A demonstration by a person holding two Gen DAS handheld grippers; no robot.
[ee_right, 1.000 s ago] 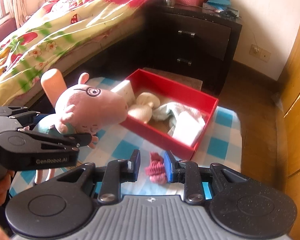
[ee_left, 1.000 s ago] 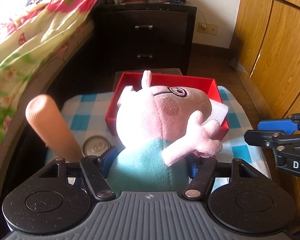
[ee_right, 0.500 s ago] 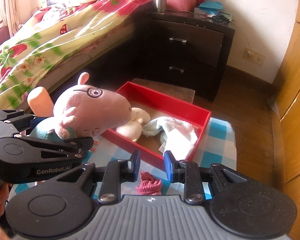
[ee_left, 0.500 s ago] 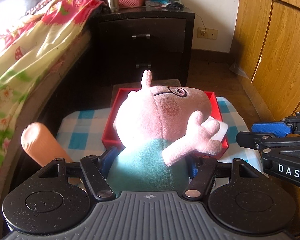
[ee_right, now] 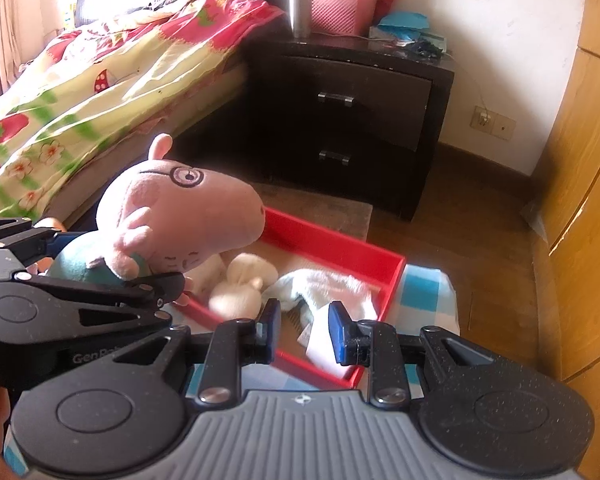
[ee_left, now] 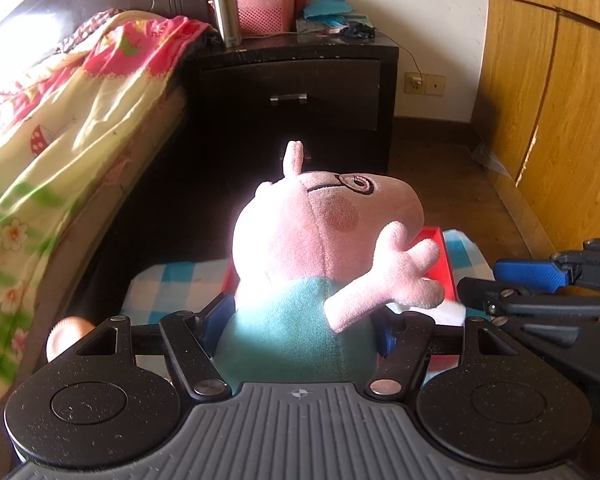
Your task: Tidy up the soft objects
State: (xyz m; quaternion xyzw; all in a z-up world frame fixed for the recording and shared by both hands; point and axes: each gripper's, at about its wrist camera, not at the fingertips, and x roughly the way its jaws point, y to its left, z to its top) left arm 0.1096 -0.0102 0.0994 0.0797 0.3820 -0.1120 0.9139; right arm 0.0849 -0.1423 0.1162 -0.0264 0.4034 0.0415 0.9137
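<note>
1. Left gripper (ee_left: 300, 320): the jaws stand wide and are closed on the pig plush (ee_left: 320, 232). The blue pads press on both sides of its teal body. The pink head and 1 arm project forward past the fingertips.

2. Pig plush position: it is carried in the left gripper, above the left end of the red box (ee_right: 340, 244). In the right wrist view its snout overlaps the left wall of the box. Whether its feet touch the box rim cannot be determined.

3. Right gripper (ee_right: 305, 328): the jaws are drawn in to a narrow gap, with nothing between the pads. It hangs over the near wall of the red box, just to the right of the left gripper.

4. Red box contents: a white plush (ee_right: 240, 288) lies at the middle and a pale towel (ee_right: 324, 284) lies beside it on the right, touching it.

5. Surface: the red box rests on a blue-and-white checked cloth (ee_right: 424, 292) that covers the surface.

6. Surroundings: a bed (ee_right: 100, 80) with a floral cover stands to the left. A dark nightstand (ee_right: 360, 92) stands beyond the box.
</note>
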